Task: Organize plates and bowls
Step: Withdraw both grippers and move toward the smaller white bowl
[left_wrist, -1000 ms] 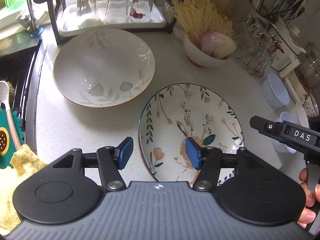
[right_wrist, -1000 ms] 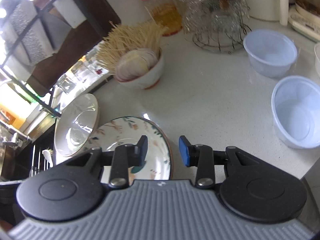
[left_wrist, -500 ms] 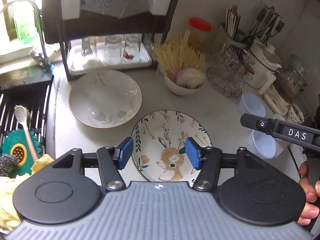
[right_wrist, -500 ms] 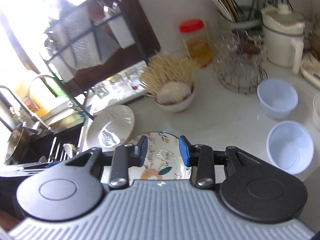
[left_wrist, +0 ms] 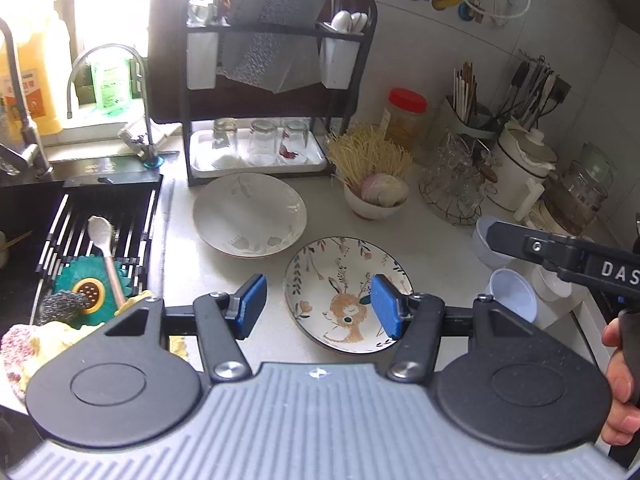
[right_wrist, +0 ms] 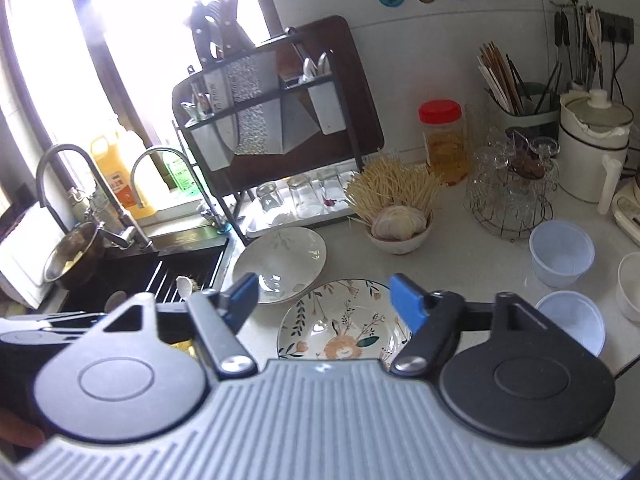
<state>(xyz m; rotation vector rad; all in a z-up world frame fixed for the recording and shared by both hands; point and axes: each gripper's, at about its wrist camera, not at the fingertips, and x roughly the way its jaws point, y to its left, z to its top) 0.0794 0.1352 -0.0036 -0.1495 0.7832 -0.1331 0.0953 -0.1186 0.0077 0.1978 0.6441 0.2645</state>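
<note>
Rabbit-patterned plate is lying flat on the worktop beneath both tongs, left tongs and right tongs gaping empty, leaf-patterned bowl sitting just beyond.

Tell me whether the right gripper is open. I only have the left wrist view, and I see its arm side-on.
Observer: Yes. The right gripper is open and holds nothing. Its pads frame the rabbit plate on the counter.
Operator: What is that arm hiding on my right?
Observer: The far blue bowl is empty. It stands apart from the near blue bowl.
Operator: Is there anything in the sink beyond my left edge?
Observer: A steel bowl sits tilted at the left side of the sink, beside the dark faucet.
</note>
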